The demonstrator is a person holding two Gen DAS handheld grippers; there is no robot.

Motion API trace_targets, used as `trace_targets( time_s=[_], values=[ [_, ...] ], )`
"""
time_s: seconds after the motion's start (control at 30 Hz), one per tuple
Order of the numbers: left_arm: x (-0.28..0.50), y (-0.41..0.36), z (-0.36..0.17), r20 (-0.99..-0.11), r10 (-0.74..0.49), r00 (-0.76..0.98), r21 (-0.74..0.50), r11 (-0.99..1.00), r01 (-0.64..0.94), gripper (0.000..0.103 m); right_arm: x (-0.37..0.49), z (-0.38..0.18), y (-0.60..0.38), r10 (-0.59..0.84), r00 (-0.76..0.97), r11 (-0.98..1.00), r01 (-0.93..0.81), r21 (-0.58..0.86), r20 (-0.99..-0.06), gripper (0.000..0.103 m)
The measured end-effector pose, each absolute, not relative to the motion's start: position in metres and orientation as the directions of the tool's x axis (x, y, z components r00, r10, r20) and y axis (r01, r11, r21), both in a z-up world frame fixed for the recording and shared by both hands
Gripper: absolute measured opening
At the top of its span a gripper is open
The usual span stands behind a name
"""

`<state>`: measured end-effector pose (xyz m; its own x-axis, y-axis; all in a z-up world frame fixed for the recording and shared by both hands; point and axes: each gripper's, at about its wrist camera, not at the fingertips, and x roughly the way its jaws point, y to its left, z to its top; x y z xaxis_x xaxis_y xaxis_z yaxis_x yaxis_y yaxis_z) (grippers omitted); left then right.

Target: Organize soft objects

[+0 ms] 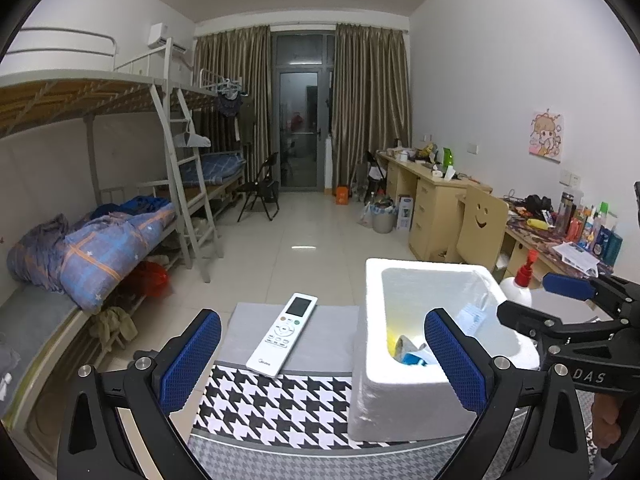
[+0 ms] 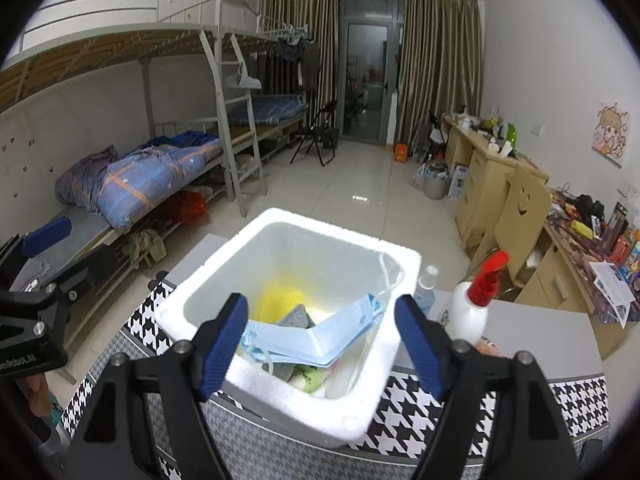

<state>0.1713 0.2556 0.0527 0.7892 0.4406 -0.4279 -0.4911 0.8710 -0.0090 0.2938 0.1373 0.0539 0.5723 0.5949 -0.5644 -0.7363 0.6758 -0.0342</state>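
A white foam box (image 2: 304, 408) stands on a houndstooth cloth (image 1: 280, 404). Inside it lie a blue face mask (image 2: 320, 336), a yellow soft thing (image 2: 278, 300), a grey cloth (image 2: 296, 318) and other soft items. My right gripper (image 2: 322, 350) is open just above the box's near rim, with nothing between its pads. It also shows in the left wrist view (image 1: 536, 304). My left gripper (image 1: 322, 360) is open and empty, left of the box (image 1: 372, 360) in the left wrist view, above the cloth.
A white remote control (image 1: 282, 334) lies on the grey tabletop (image 1: 328, 344) left of the box. A white spray bottle with a red nozzle (image 2: 470, 308) and a small clear bottle (image 2: 426, 288) stand right of the box. Bunk beds at left, desks at right.
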Motion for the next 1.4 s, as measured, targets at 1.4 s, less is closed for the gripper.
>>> trace_targets(
  time_s=[1.4],
  values=[
    [0.084, 0.158, 0.076, -0.317, 0.395, 0.862, -0.004, 0.908, -0.418, 0.102, 0.194, 0.080, 0.035, 0.667, 0.651, 0.696, -0.718, -0.007, -0.363, 0.099]
  ],
)
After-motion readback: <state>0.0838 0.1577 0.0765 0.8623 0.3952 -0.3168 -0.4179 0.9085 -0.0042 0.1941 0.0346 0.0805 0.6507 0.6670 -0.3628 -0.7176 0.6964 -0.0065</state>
